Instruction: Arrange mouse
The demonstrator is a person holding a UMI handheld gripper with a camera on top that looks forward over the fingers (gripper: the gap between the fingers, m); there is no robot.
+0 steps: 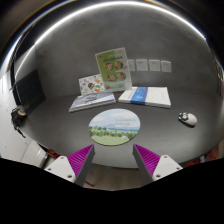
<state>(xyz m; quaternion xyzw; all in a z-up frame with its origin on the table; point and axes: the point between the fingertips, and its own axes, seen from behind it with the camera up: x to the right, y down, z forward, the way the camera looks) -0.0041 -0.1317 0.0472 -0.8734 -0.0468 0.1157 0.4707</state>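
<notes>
A small grey-white mouse (187, 118) lies on the grey table (60, 120), far ahead and to the right of my fingers. A round mouse pad (115, 126) with a landscape picture lies just beyond the fingers, straight ahead. My gripper (113, 160) is open and empty, held above the table's near edge. Its two purple pads (79, 159) stand wide apart with nothing between them.
A standing leaflet (111, 68) and a smaller card (91, 85) are at the back. A flat booklet (92, 101) and a blue-white stack of papers (146, 96) lie behind the mouse pad. Sheets (147, 65) hang on the wall. A dark clamp (18, 114) sits at the left table edge.
</notes>
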